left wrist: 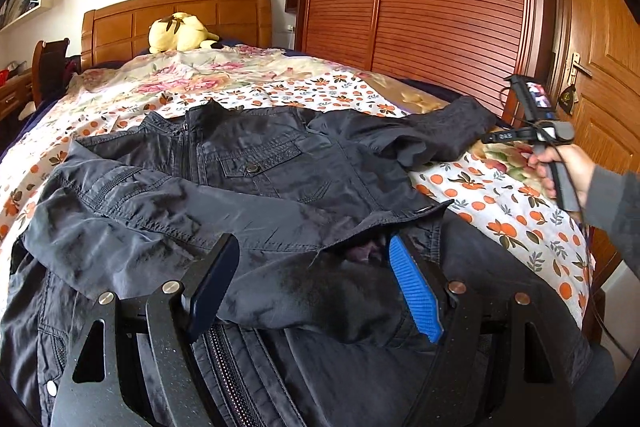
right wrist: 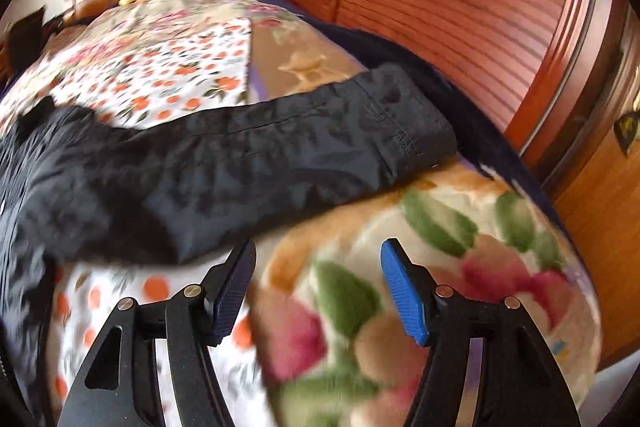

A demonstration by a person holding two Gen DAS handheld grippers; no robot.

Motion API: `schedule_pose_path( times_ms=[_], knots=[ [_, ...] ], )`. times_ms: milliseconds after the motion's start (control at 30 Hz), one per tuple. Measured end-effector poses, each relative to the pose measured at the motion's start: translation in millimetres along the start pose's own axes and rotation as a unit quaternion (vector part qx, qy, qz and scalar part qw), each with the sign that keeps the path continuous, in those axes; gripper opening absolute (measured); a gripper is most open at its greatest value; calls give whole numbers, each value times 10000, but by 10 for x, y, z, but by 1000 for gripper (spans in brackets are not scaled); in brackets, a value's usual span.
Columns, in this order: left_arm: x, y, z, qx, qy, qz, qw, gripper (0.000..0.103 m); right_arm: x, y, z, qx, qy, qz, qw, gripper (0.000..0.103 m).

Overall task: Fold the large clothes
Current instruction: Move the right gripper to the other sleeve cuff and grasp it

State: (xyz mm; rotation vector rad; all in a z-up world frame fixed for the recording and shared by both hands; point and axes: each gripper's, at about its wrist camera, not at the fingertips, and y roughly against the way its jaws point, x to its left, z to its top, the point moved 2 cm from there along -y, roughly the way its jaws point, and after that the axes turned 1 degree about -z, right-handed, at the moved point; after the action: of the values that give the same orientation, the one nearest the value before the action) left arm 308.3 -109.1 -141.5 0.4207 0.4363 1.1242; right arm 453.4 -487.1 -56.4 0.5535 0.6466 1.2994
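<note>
- Trouble could come from the slippery black zip-up jacket point(left wrist: 256, 163) on the flowery bed quilt point(left wrist: 500, 203): its folded sleeve may slide back off.
- Left gripper point(left wrist: 316, 279) has jaws spread around that sleeve, not pinching.
- Right gripper point(right wrist: 318, 291) has jaws spread, holding nothing, near the other sleeve point(right wrist: 320, 131), which may bunch.
- Yellow plush toy point(left wrist: 180, 33) sits far away.
</note>
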Motion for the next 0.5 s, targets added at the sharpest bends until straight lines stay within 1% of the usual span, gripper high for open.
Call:
schedule_pose_path(
  times_ms=[100, 233, 300, 333, 367, 400, 433, 467, 500],
  knots=[
    [4, -15, 0, 23, 9, -30, 10000, 78, -55, -219, 74, 157, -357, 106, 9992, 67],
    [6, -39, -2, 69, 12, -77, 9999, 78, -122, -505, 181, 413, -948, 431, 9937, 67],
    [6, -47, -7, 83, 14, -95, 9999, 78, -146, -587, 246, 408, -1017, 444, 9930, 67],
    [7, -50, -9, 89, 13, -104, 9999, 78, -149, -617, 267, 407, -973, 419, 9935, 64],
    [6, -53, -12, 95, 14, -116, 9999, 78, -143, -655, 287, 417, -906, 374, 9943, 59],
    [11, -55, -12, 99, 15, -126, 9999, 78, -145, -688, 308, 434, -852, 321, 9949, 45],
    [12, -55, -14, 104, 19, -138, 9998, 78, -154, -701, 319, 435, -803, 312, 9953, 20],
    [16, -51, -15, 101, 26, -145, 9998, 78, -137, -717, 346, 479, -733, 374, 9955, 11],
    [17, -48, -14, 95, 29, -146, 9998, 78, -118, -692, 366, 499, -693, 434, 9954, 5]
  ],
)
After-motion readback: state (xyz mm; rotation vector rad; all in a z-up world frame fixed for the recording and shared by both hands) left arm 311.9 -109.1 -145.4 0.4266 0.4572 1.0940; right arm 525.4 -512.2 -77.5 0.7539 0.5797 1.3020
